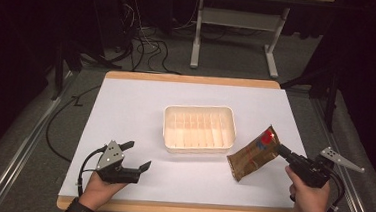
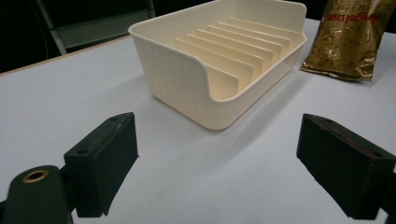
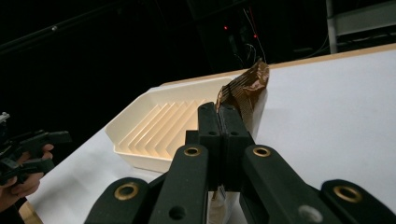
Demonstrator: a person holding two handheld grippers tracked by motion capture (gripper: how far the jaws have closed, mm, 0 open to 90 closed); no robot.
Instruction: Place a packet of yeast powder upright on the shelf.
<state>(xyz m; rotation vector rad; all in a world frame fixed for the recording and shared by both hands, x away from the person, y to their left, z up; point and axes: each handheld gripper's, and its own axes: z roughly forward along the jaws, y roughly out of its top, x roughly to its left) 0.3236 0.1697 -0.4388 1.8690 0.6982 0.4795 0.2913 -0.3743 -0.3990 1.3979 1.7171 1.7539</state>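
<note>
Two grippers are over the bench (image 1: 126,101). Right of the cream tray (image 1: 199,128), the right gripper (image 1: 279,149) pinches the top edge of a brown snack bag (image 1: 252,155) between its fingers. Left of the tray, the left gripper (image 1: 137,156) has its fingers spread wide, holding nothing.

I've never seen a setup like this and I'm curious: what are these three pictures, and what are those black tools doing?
A person sits at a table with a hand-held two-jaw gripper in each hand. The high view looks down from above; the other two pictures come from cameras riding on each gripper. On the white surface stands a cream ribbed tray. The right gripper is shut on the top edge of a brown foil snack packet, which stands tilted beside the tray. The left gripper rests open, holding nothing.
</note>
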